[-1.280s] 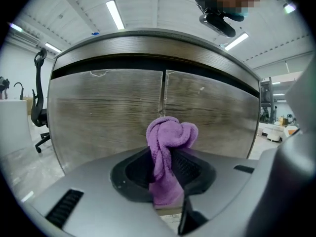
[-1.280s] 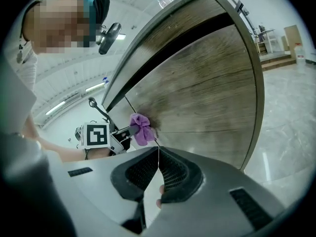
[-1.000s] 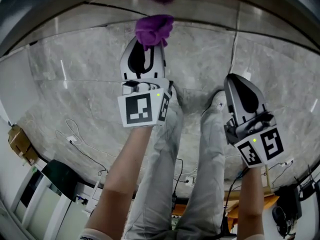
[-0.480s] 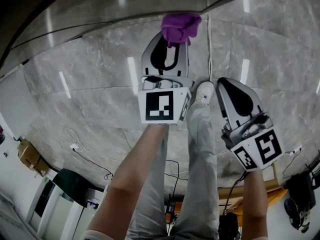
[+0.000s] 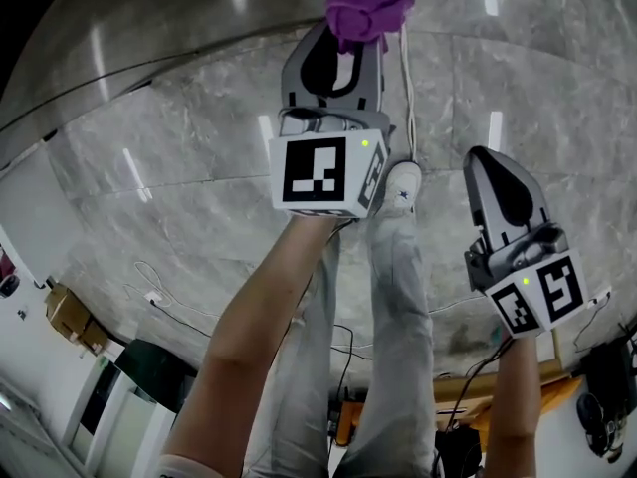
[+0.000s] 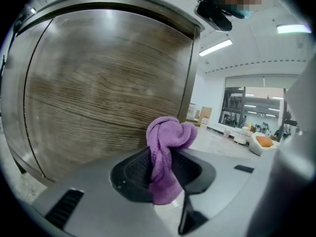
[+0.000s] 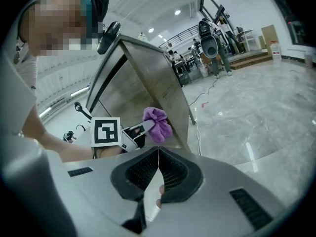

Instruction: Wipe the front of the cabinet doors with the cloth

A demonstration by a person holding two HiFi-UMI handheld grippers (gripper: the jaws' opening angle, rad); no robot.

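Clamped mid-fold in the left gripper [image 6: 163, 176]: the purple cloth [image 6: 167, 142], bunched end poking past the tips, close to the wood-grain cabinet door [image 6: 98, 83], contact not clear. Looks soft, light and floppy; likely to drag and bunch on the panel, so best pinched low on the wad with a fat pad left free. Right gripper [image 7: 158, 168] pressed together on nothing, off to the side. Only in the left gripper view: the door's grain. Only in the right gripper view: the cabinet's side edge [image 7: 163, 83]. In the head view, mostly floor [image 5: 179, 167].
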